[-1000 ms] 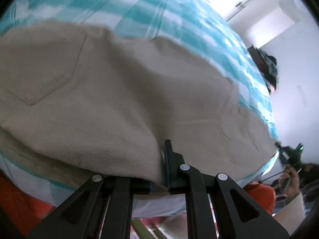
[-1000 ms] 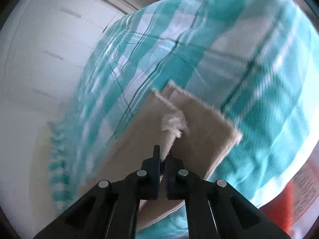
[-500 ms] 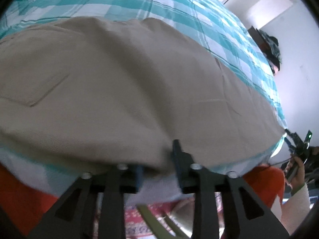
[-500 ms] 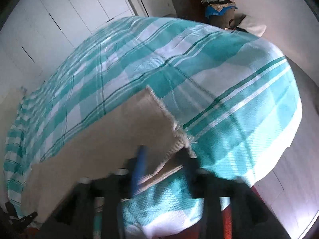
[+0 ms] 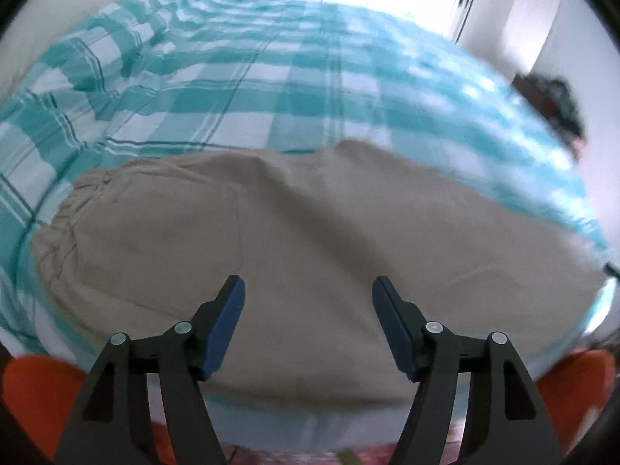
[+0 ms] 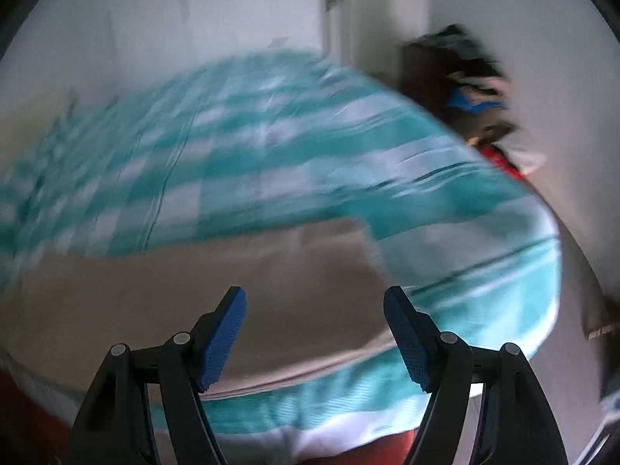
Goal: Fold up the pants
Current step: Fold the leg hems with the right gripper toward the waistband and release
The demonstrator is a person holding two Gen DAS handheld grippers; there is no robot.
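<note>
Beige pants [image 5: 294, 224] lie flat across the near side of a bed with a teal and white checked cover [image 5: 240, 77]. Their gathered waistband is at the left in the left wrist view, and the legs run off to the right. My left gripper [image 5: 308, 290] hovers above the seat of the pants, jaws opening, nothing between them. In the blurred right wrist view the leg end of the pants [image 6: 240, 279] lies under my right gripper [image 6: 314, 300], whose jaws are also opening and hold nothing.
The bed's near edge drops to an orange-red surface [image 5: 35, 379] below. A dark piece of furniture piled with clothes [image 6: 465, 89] stands past the bed's far right corner. White wardrobe doors [image 6: 193, 7] line the wall behind.
Both grippers have let go of the pants and opened wide. Each has pulled back and up, and the right one has rolled. The pants now lie flat on the bed.
</note>
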